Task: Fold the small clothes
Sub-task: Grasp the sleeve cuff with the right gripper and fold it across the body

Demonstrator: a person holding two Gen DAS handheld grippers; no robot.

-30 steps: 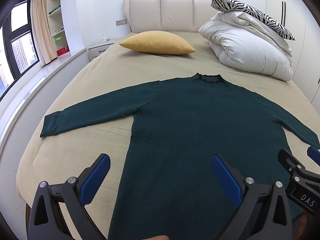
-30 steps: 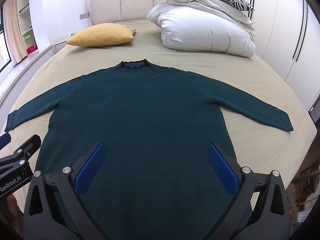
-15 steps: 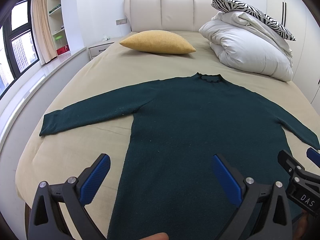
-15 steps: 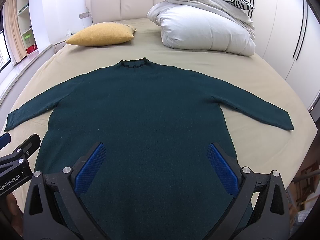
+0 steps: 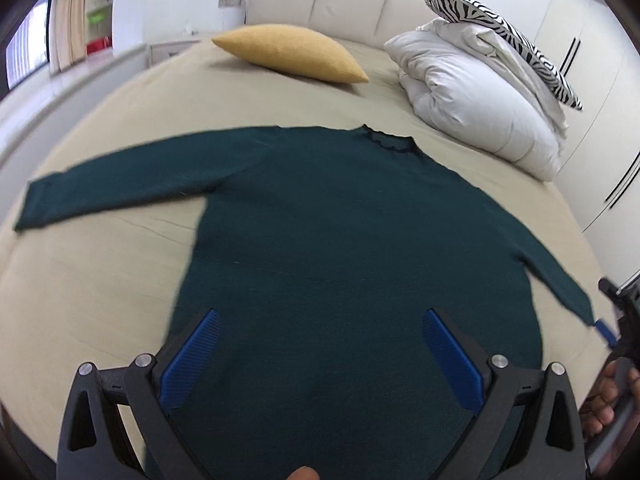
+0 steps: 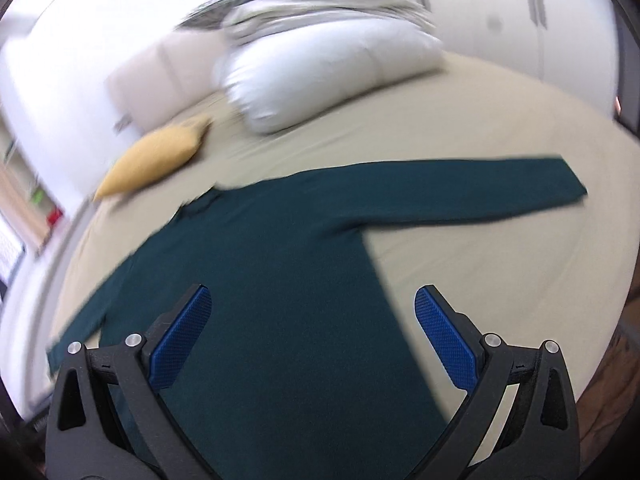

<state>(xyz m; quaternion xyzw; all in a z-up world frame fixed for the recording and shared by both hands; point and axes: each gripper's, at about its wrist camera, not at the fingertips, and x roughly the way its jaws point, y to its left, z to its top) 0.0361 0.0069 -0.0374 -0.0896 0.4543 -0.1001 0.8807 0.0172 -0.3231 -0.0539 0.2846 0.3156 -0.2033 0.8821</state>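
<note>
A dark green long-sleeved sweater (image 5: 340,240) lies flat and face up on the beige bed, both sleeves spread out sideways, collar toward the headboard. My left gripper (image 5: 320,324) hovers open above the sweater's lower body, its blue pads wide apart and holding nothing. My right gripper (image 6: 312,304) is open too, over the sweater (image 6: 272,260) near its right side seam, with the right sleeve (image 6: 480,196) stretching away to the upper right. In the left wrist view the right gripper's edge (image 5: 616,320) and a hand show at the far right, by the right cuff.
A yellow cushion (image 5: 292,56) lies near the headboard. Folded white bedding (image 5: 480,104) with a zebra-print pillow (image 5: 504,36) on top is piled at the back right. Bare beige sheet (image 5: 92,288) surrounds the sweater. The bed edge and wooden floor (image 6: 612,360) lie to the right.
Both grippers swung outward and tilted: the left view now turns toward the left sleeve, the right view toward the right sleeve, with motion blur. The sweater stays put and both grippers stay open.
</note>
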